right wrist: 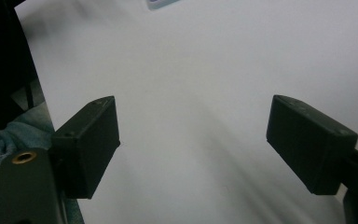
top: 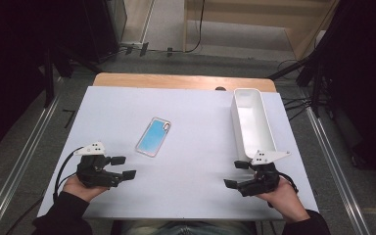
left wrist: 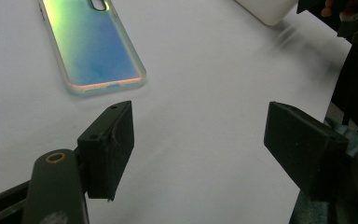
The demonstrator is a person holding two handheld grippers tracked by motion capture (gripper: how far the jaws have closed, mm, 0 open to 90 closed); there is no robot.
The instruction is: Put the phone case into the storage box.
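A phone with an iridescent blue back lies flat near the middle of the white table. In the left gripper view the phone sits just beyond the jaws, at upper left. My left gripper rests near the front left of the table, open, with nothing between its jaws; the left gripper frames bare table. My right gripper is at the front right, also open and empty. Bare table lies between the jaws of the right gripper, and the phone's edge peeks in at the top.
A long white bin stands empty along the table's right side, just beyond my right gripper; its corner appears in the left gripper view. The table's wooden far edge borders the floor. Metal rails run along both sides.
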